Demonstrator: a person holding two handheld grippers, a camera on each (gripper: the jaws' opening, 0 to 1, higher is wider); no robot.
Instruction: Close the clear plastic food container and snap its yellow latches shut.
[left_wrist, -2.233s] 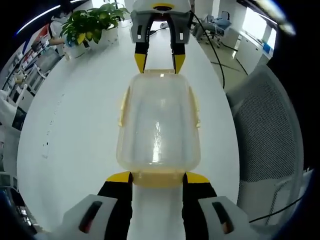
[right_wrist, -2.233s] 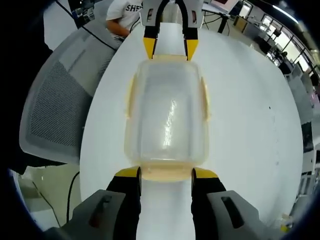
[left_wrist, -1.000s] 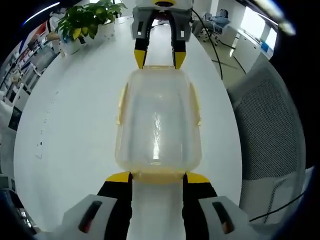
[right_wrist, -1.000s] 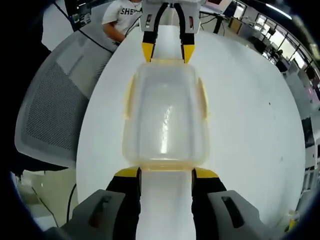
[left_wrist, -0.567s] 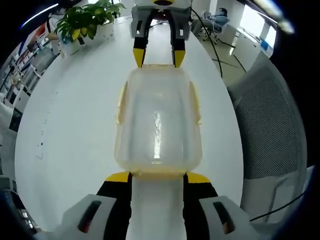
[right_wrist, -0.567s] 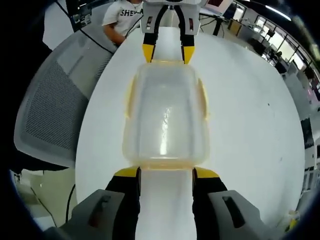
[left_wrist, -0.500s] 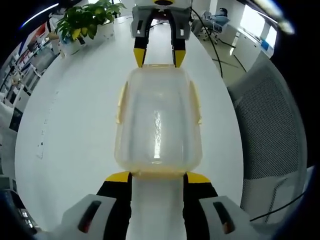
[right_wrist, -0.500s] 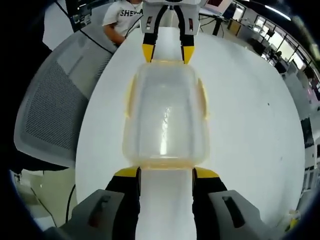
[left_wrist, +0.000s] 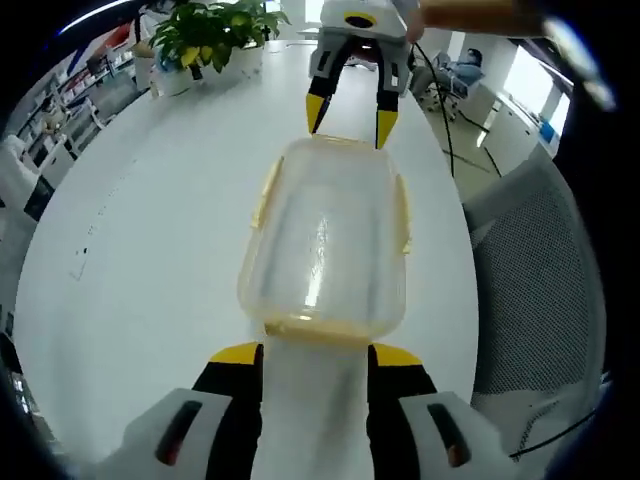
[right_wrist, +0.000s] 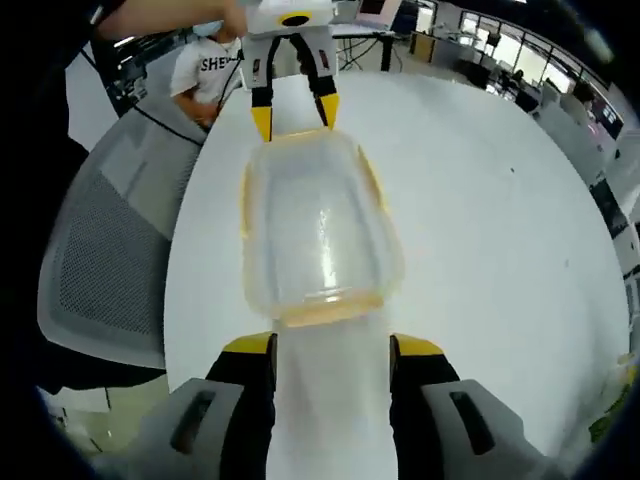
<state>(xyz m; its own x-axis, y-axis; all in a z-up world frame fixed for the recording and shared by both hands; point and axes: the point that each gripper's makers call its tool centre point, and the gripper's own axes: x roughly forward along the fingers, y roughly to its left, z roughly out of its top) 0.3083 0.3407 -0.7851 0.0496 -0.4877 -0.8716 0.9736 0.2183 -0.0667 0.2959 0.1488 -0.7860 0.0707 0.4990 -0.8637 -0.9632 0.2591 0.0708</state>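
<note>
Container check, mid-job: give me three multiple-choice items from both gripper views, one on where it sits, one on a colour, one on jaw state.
1. Where is the clear container?
A. On the white table
B. On the mesh chair
C. Lifted off the table

2. What colour are its latches?
A. Red
B. Yellow
C. Blue

3. How do the left gripper's jaws stand?
A. Shut on a latch
B. Shut on the lid
C. Open, apart from the container

Answers: 1 A, it rests on the white table, between the left gripper and the right gripper. 2 B, yellow strips line its rim. 3 C, bare table shows between the jaws.
</note>
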